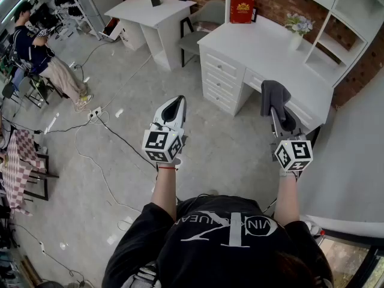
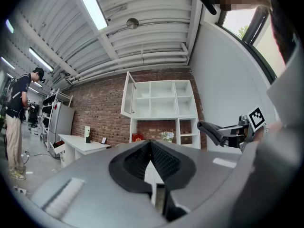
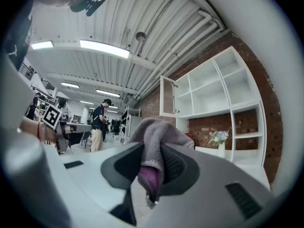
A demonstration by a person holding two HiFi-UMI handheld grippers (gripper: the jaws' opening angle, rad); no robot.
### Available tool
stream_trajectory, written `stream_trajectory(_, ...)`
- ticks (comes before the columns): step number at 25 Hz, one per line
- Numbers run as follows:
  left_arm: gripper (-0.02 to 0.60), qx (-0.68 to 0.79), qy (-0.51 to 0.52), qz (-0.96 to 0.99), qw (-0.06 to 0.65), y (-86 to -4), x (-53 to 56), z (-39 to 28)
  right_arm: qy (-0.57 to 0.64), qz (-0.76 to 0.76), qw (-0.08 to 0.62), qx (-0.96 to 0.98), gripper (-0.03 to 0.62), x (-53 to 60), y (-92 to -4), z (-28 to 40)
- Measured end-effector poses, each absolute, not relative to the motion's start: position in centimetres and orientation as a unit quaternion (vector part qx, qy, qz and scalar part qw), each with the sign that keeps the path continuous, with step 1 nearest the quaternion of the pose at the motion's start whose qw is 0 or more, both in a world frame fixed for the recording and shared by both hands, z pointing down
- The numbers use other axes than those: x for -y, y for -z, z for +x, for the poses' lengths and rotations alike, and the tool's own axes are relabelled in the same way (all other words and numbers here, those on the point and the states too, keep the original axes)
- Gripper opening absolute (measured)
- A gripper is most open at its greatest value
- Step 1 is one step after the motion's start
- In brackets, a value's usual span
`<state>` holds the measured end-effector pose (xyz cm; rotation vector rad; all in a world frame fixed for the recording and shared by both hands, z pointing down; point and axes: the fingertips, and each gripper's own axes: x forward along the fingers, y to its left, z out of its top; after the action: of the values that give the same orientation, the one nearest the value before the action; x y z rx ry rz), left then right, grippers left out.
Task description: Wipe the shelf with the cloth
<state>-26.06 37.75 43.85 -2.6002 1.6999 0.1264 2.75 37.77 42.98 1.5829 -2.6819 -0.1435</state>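
White shelf [image 1: 354, 8] ahead; right hand-held gripper [image 1: 277, 111] clamps grey cloth [image 1: 273, 96].

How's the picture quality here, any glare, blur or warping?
Head view: even light, sharp, mild bending at the edges. Left gripper view: strong fisheye, dark corners, ceiling light blown out. Right gripper view: same fisheye, the near cloth slightly soft.

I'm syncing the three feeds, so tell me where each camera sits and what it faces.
Head view: on the person's head, steeply down at floor and desk; shows arms, left hand-held gripper, right hand-held gripper holding cloth.
Left gripper view: on that hand-held gripper, level toward the shelf; shut empty jaws show.
Right gripper view: likewise; jaws clamp the cloth.
Shared: both gripper views see the shelf.
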Motion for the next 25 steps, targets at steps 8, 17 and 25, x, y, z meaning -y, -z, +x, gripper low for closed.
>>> stream_trajectory(8,0.012,-0.543,-0.036,-0.839,0.016,-44.5,-36.3,-27.3,0.048,0.509,0.009,0.859,0.085,-36.3,-43.5,1.2)
stream_trajectory(17,0.011,-0.541,-0.039,-0.84,0.01,-44.9,-35.6,-28.5,0.036,0.514,0.002,0.857,0.086,-35.3,-43.8,0.3)
stream_trajectory(25,0.012,-0.528,-0.033,-0.849,-0.003,-45.6,-33.0,-27.6,0.025,0.524,0.004,0.851,0.086,-33.0,-44.0,1.5)
